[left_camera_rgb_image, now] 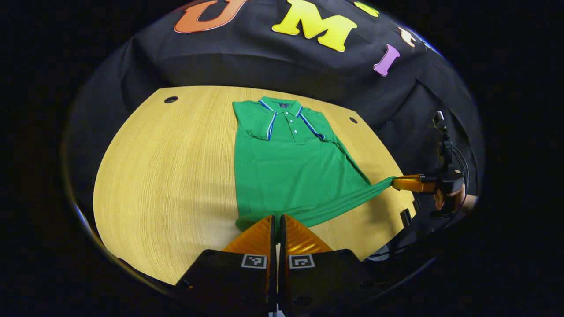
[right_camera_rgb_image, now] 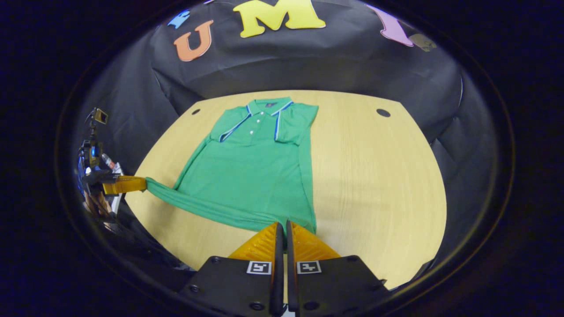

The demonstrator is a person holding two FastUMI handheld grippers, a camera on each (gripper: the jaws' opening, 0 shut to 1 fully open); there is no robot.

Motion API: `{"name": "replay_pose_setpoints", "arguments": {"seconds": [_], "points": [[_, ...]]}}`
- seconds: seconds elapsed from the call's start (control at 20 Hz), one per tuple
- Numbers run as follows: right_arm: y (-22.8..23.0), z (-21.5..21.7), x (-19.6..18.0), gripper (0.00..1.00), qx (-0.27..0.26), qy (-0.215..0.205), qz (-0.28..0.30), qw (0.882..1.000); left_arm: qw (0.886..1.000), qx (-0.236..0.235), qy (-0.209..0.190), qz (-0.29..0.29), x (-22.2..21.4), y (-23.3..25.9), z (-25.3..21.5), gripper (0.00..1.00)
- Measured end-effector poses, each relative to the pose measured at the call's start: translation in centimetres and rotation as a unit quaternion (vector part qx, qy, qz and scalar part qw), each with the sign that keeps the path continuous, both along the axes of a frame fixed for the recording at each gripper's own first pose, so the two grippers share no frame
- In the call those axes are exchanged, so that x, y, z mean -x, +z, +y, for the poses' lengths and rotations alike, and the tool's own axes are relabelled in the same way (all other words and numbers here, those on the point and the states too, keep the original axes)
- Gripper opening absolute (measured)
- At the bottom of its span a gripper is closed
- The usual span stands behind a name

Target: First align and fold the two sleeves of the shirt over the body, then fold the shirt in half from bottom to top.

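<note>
In the left gripper view, the green polo shirt (left_camera_rgb_image: 286,171) lies in the middle of the frame on the pale wooden counter (left_camera_rgb_image: 167,176), collar toward the top, sleeves already folded in over the body. The left hand-held gripper (left_camera_rgb_image: 277,220) sits at the bottom centre, its two fingers clenched together on the shirt's hem corner. At the right edge of this frame the right hand-held gripper (left_camera_rgb_image: 398,182) reaches in level from the side, clamped on the opposite hem corner, which is lifted and drawn out into a taut point. Behind it a hand (left_camera_rgb_image: 449,198) wraps the handle, and a small camera mast rises above it.

The right gripper view gives the mirrored picture. The shirt (right_camera_rgb_image: 251,176) is centre-left, and the right hand-held gripper (right_camera_rgb_image: 282,226) at the bottom centre is closed on the near hem. The left hand-held gripper (right_camera_rgb_image: 141,182) comes in from the left edge, level, gripping the stretched far corner, with the holding hand (right_camera_rgb_image: 94,200) partly seen below its body. This view shows a broad bare stretch of counter (right_camera_rgb_image: 379,176) to the right of the shirt, with a dark round hole near the upper right.

A small dark label sits inside the collar in both views; it is too small to read. Square black-and-white markers sit on each gripper's body.
</note>
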State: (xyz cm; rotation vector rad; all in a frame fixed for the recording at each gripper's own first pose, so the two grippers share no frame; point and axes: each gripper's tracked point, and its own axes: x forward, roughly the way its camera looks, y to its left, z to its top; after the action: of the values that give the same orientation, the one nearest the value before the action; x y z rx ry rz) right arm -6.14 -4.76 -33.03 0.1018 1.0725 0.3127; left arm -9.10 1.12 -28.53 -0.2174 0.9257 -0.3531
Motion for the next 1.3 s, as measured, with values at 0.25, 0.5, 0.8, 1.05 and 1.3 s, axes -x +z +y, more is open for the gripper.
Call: {"name": "replay_pose_setpoints", "arguments": {"seconds": [0.25, 0.5, 0.8, 1.05, 1.3], "points": [[2.7, 0.8, -5.6, 0.06, -0.017, -0.018, -0.035, 0.999, 0.999, 0.014, 0.014, -0.027, -4.7, 2.2, 0.4, 0.04], [3.9, 1.4, -10.6, 0.03, -0.018, -0.022, -0.058, 0.998, 0.998, 0.023, 0.022, -0.053, -9.5, 3.7, 0.6, 0.04], [4.9, 1.6, -15.5, 0.06, -0.015, -0.022, -0.079, 0.997, 0.995, 0.033, 0.031, -0.084, -15.6, 5.5, 1.1, 0.04], [5.7, 1.9, -20.5, 0.06, -0.017, -0.03, -0.099, 0.995, 0.993, 0.039, 0.025, -0.104, -20.4, 6.5, 0.9, 0.05], [6.1, 2.0, -25.7, 0.06, -0.01, -0.03, -0.123, 0.992, 0.991, 0.038, 0.024, -0.125, -25.2, 7.1, 1.1, 0.04]]}}
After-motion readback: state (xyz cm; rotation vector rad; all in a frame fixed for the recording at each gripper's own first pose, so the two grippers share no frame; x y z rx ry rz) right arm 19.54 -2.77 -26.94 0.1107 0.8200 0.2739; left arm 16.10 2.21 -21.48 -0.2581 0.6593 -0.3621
